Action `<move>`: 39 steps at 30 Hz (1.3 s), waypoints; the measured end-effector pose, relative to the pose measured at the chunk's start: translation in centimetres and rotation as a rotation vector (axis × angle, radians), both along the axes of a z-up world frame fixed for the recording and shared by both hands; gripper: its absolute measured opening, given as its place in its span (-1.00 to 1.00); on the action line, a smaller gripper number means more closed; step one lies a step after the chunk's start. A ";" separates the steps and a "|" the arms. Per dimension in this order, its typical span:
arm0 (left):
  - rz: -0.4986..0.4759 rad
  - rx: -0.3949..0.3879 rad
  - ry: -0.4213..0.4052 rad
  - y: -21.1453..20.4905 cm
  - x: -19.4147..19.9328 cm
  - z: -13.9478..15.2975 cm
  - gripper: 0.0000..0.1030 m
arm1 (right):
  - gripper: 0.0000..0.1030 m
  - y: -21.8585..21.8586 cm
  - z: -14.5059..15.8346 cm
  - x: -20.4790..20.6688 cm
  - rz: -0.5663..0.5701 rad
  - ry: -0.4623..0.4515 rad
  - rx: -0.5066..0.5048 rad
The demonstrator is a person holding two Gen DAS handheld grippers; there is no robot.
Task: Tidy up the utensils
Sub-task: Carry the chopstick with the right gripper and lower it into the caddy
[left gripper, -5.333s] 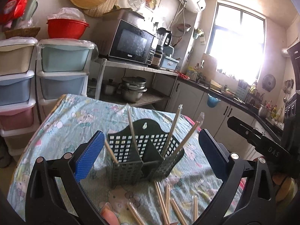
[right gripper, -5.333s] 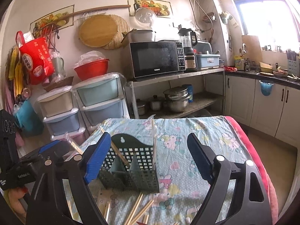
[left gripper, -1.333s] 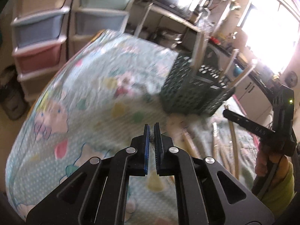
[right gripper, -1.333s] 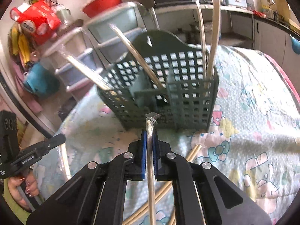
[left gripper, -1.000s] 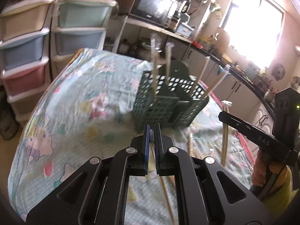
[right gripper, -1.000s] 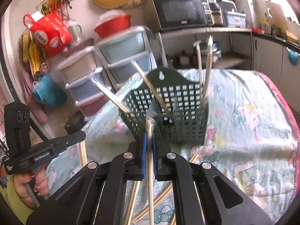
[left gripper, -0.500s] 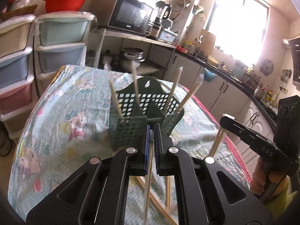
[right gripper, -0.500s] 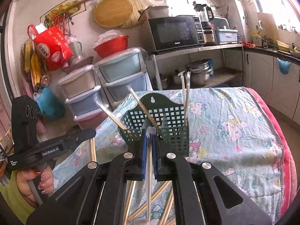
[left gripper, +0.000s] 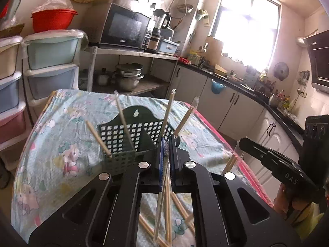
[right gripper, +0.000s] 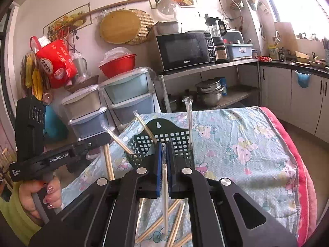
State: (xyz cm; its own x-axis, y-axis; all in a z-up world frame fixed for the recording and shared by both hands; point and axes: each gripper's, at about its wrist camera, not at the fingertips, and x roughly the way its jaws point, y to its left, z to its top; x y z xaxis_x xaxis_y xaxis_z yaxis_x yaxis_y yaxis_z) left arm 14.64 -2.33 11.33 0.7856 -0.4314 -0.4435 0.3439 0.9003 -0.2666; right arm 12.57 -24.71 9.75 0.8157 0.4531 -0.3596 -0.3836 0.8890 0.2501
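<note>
1. Left gripper (left gripper: 166,144): jaws clamped on a wrapped chopstick (left gripper: 161,201), held near its top, the rest hanging down toward the table.
2. Right gripper (right gripper: 163,150): jaws clamped on another wrapped chopstick (right gripper: 165,197), also hanging below the pads.
3. Green mesh utensil basket (right gripper: 174,142): upright on the cartoon-print tablecloth (right gripper: 246,144), just beyond both grippers, several wrapped chopsticks leaning out of its compartments.
4. Loose chopsticks (right gripper: 174,224): scattered flat on the cloth in front of the basket, beneath the grippers.
5. Behind the table: stacked plastic drawers (right gripper: 127,98), microwave (right gripper: 185,49) on a shelf.
</note>
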 end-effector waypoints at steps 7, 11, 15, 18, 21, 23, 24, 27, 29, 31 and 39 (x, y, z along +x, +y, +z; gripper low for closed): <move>-0.024 0.001 -0.048 -1.0 0.4 1.7 -0.95 | -0.91 -0.7 1.2 -0.5 -0.025 -0.040 0.007; -0.037 0.001 -0.069 -1.5 0.6 2.5 -0.95 | -0.91 -0.8 2.0 -0.7 -0.034 -0.065 0.008; -0.048 0.005 -0.094 -2.0 0.9 3.5 -0.95 | -0.91 -0.8 2.8 -0.7 -0.035 -0.091 0.012; -0.054 0.005 -0.119 -2.3 1.1 4.5 -0.95 | -0.91 -0.8 3.4 -0.7 -0.034 -0.108 0.010; -0.056 0.007 -0.141 -2.7 1.4 5.3 -0.95 | -0.91 -0.6 4.2 -0.7 -0.029 -0.131 0.011; -0.058 0.010 -0.160 -3.0 1.6 5.9 -0.95 | -0.91 -0.5 4.8 -0.7 -0.028 -0.147 0.010; -0.059 0.011 -0.167 -3.1 1.7 6.2 -0.95 | -0.91 -0.5 5.1 -0.7 -0.026 -0.154 0.012; -0.065 0.007 -0.182 -3.4 2.1 7.0 -0.95 | -0.91 -0.3 6.1 -0.7 -0.024 -0.177 0.012; -0.067 0.007 -0.197 -3.4 2.3 7.6 -0.95 | -0.91 -0.2 6.8 -0.7 -0.021 -0.195 0.014; -0.067 0.007 -0.209 -3.4 2.4 8.1 -0.95 | -0.91 -0.2 7.4 -0.7 -0.021 -0.208 0.014; -0.055 0.014 -0.248 -2.9 3.6 10.0 -0.95 | -0.91 0.8 9.7 0.2 -0.012 -0.260 -0.004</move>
State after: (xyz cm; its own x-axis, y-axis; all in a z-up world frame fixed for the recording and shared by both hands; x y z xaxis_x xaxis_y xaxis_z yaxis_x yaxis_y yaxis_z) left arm 18.24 -5.20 21.30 0.8465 -0.4720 -0.2463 0.4461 0.8814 -0.1557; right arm 12.80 -23.91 19.43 0.8864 0.4416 -0.1391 -0.4236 0.8948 0.1412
